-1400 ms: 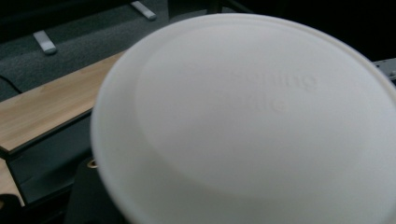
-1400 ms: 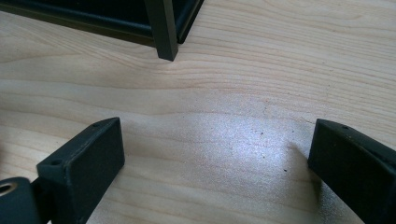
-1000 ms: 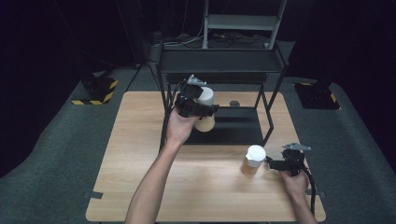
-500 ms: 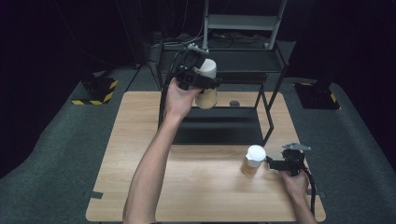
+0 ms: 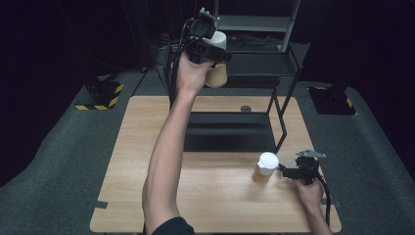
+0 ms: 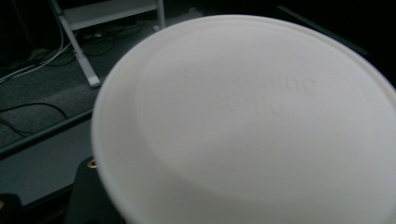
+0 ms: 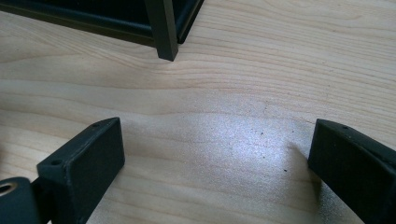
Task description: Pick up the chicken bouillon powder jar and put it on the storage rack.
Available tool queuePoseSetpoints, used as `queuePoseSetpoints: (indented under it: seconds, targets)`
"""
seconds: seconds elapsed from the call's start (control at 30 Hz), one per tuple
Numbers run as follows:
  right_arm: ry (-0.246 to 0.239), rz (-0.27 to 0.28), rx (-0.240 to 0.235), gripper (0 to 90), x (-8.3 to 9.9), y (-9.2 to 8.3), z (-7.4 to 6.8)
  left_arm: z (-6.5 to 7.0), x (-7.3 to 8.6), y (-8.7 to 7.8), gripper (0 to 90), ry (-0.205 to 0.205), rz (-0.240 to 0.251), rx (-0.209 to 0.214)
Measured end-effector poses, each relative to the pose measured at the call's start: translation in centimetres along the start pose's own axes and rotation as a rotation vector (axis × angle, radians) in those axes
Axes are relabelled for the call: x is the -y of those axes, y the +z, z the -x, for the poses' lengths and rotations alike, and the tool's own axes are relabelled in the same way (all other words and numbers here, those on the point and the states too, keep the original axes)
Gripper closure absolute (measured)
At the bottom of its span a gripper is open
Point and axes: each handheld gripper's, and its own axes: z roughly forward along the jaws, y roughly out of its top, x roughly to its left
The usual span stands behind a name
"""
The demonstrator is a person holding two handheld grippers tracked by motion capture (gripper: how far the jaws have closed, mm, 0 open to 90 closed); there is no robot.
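High view: a paper cup with a white lid [image 5: 217, 61] sits clamped in the left gripper [image 5: 208, 46], raised well above the worktop [image 5: 147, 147] and level with the upper tier of the black metal rack [image 5: 259, 63] that stands at the worktop's far edge. The gripper's jaws press on the cup near its lid, and the tan body hangs below them, tilted a little. The person's left hand [image 5: 188, 73] grasps the gripper from underneath, the bare forearm stretching up from the near edge of the worktop. Left gripper view brings the same cup's lid [image 6: 247, 121] up close, with faint raised lettering across its flat top; beyond it lie dark floor, cables and a pale shelf frame [image 6: 93, 28].

Far off to the right and low, the right gripper [image 5: 288, 171] rests at worktop level in the person's right hand [image 5: 308, 188], its jaws spread wide and holding nothing. A second lidded cup [image 5: 265, 167] stands upright just beside this gripper's tips, on the side toward the rack. Right gripper view shows bare wood [image 7: 219, 126] between the two black jaws, with a leg of the rack [image 7: 163, 32] planted on the worktop ahead of them.
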Motion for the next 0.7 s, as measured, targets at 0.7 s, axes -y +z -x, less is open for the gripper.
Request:
queuePoseSetpoints:
  seconds: [0.7]
  targets:
    - [-0.001,0.001,0.0,3.1,0.0,0.0,0.0,1.1,-1.7,4.0,35.5,-0.079,0.013,-0.216]
